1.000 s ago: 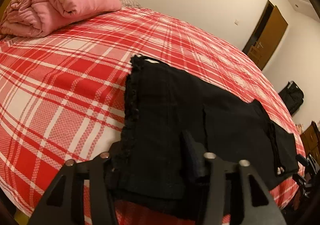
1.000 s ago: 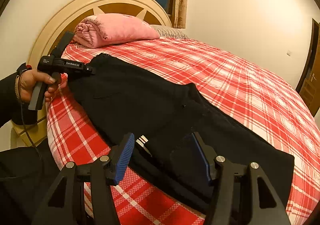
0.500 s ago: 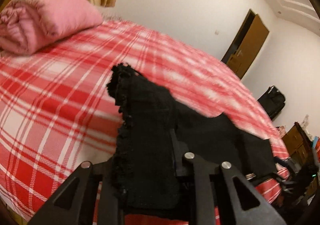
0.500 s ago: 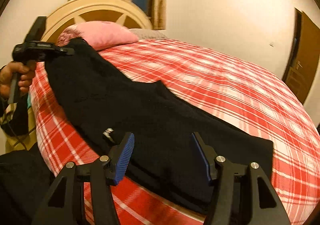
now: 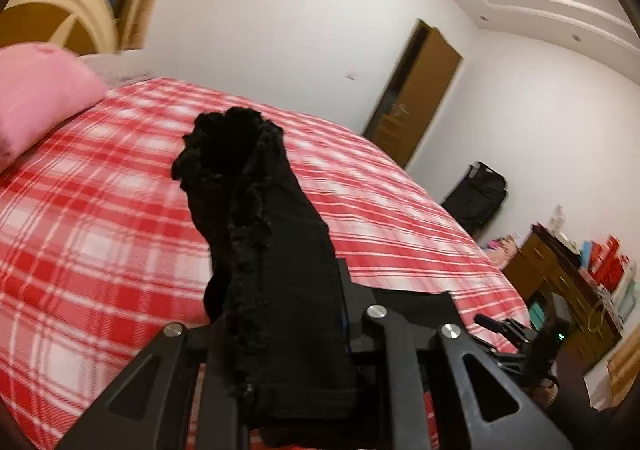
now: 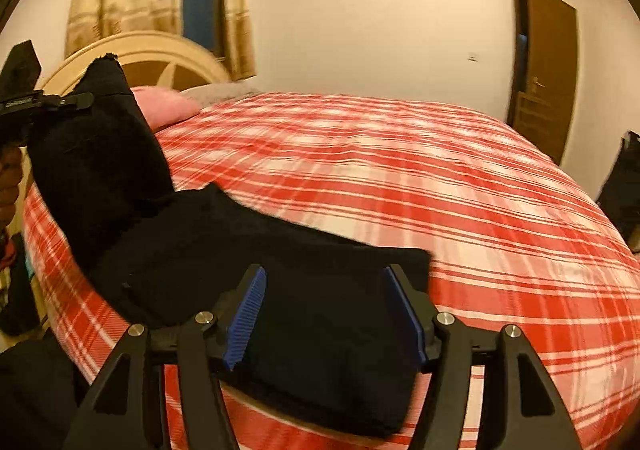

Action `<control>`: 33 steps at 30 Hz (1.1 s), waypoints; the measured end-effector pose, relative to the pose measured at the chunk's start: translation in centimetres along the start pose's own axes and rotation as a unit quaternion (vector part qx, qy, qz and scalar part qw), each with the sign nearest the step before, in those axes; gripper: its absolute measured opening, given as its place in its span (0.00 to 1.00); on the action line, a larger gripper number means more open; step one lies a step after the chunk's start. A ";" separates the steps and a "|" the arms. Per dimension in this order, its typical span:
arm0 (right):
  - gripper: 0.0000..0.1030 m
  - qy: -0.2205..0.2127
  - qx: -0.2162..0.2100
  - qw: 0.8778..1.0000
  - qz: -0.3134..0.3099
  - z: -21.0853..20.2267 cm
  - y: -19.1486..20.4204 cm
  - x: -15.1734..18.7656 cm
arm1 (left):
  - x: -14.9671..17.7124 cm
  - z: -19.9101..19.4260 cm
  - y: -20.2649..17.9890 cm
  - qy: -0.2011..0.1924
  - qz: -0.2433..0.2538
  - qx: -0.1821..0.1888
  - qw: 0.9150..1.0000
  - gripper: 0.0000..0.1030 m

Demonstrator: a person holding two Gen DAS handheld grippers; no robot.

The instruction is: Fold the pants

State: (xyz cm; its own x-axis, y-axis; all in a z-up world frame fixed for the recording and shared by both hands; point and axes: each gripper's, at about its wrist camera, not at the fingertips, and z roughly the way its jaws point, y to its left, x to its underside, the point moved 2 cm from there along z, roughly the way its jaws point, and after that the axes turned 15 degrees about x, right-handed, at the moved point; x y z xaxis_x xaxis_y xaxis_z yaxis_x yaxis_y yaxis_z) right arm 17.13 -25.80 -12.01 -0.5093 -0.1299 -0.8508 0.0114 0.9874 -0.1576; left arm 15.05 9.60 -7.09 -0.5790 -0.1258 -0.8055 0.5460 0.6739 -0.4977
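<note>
Two grippers on one pair of black pants (image 6: 240, 250). Left gripper (image 5: 280, 330) pinched tight on a bunched, fuzzy-edged end of the pants (image 5: 256, 230) — cloth wedged between the fingers and sticking up past them, lifted clear of the bed (image 5: 100, 230). Jaws closed on it within the last second, now steady. Seen from the right wrist: same left gripper (image 6: 80, 100) at the far left, hand (image 6: 8, 178) on the grip, raised end of the pants hanging from it in a steep drape down to the bed (image 6: 440, 178).

Right gripper (image 6: 324, 314) spread wide, blue pads (image 6: 246, 314) either side of the folded near end of the pants, jaws having just eased a little wider. Cloth between the pads, but cannot tell whether they press on it.

Rest of the pants flat along the near left edge of the bed, folded end at the near edge under the right gripper. Red-and-white plaid cover, blurred. Pink pillow (image 5: 36, 102) at the head end by the arched headboard (image 6: 160, 58). Brown door (image 6: 548, 66) in the far wall — dark bag (image 5: 476, 194) on the floor beyond the bed's far side.
</note>
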 end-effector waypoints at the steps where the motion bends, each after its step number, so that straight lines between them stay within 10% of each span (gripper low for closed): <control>1: 0.61 0.001 0.005 1.000 0.007 0.0 -0.7 0.1 | -0.3 0.9 -0.8 0.005 0.007 0.006 1.000 0.20; 11: 0.62 0.039 0.042 0.995 0.080 1.5 -6.9 2.1 | 0.2 10.8 -9.0 0.081 0.062 0.074 0.992 0.20; 25: 0.62 0.091 0.062 0.982 0.155 3.9 -9.8 3.5 | 7.2 21.5 -13.9 0.203 0.096 0.060 0.973 0.20; 33: 0.63 0.083 -0.018 0.979 0.186 3.6 -9.9 3.7 | 10.5 23.9 -16.4 0.249 0.105 0.086 0.959 0.32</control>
State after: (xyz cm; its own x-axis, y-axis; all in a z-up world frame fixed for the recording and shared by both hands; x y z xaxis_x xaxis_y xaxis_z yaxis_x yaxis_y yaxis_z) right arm 18.21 -36.37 -15.36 -0.6081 0.2526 -0.7526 0.1938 0.9666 0.1678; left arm 14.50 -20.18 -15.01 -0.6398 0.3906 -0.6618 0.7486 0.5116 -0.4218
